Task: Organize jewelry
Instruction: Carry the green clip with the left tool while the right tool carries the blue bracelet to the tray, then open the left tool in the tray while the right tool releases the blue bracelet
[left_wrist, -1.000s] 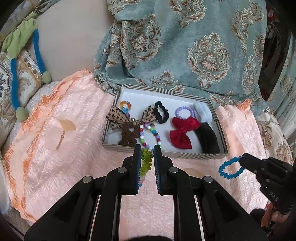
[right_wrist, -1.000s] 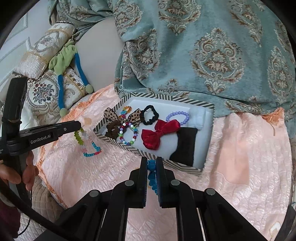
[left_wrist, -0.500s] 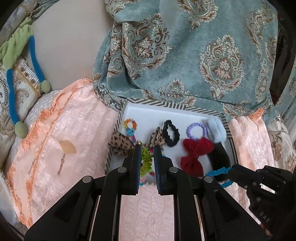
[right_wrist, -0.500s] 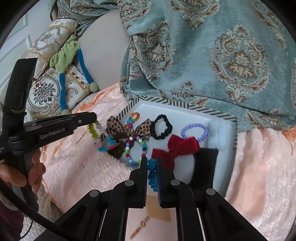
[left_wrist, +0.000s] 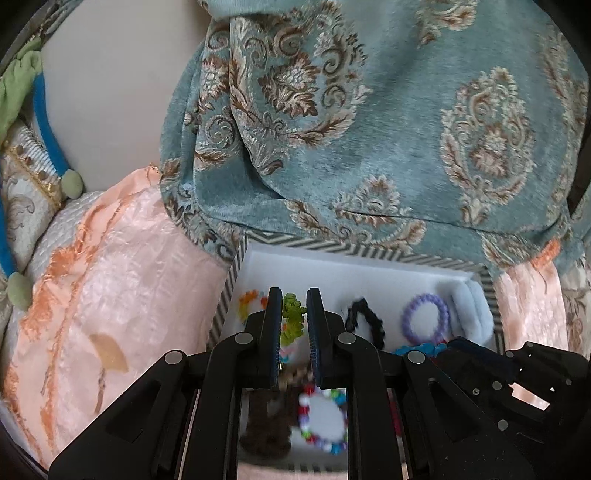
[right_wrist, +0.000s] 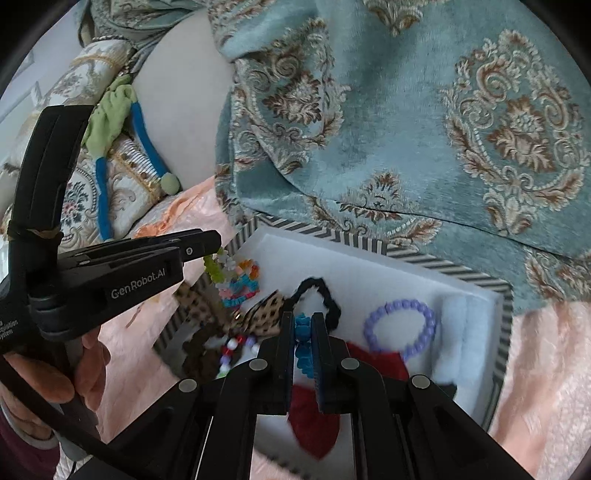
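Peach quilted bedding (left_wrist: 110, 280) spreads under our work, with a teal damask cushion (left_wrist: 369, 122) propped behind, and we take the striped-rim tray (left_wrist: 369, 246) as our landmark. Going from the tray's left side: our left gripper (left_wrist: 294, 325) hangs over the tray's left end, clamped on a green beaded bracelet (left_wrist: 291, 317) whose pastel tail dangles below, just above an orange-and-yellow bead ring (left_wrist: 248, 301) already lying there. Toward the tray's near left corner sit a leopard-print bow (right_wrist: 264, 314) and a multicoloured bead bracelet (left_wrist: 323, 421). Around the tray's middle lies a black hair tie (left_wrist: 364, 319), and just in front of it our right gripper (right_wrist: 303, 339) is pinched shut on a blue beaded bracelet (right_wrist: 303, 341), held over a red bow (right_wrist: 314, 424). Farther right in the tray we see a purple bead bracelet (right_wrist: 402, 328) and, against the right wall, a pale blue fluffy roll (right_wrist: 463, 332). We judge that we are in the placing step: both bracelets are carried over the tray but not yet set down. Next we should lower each piece to a bare patch of the white lining, the green one at the tray's left, the blue one between the black tie and the purple bracelet, then part the fingers and lift straight up so the beads do not snag or drag neighbours.
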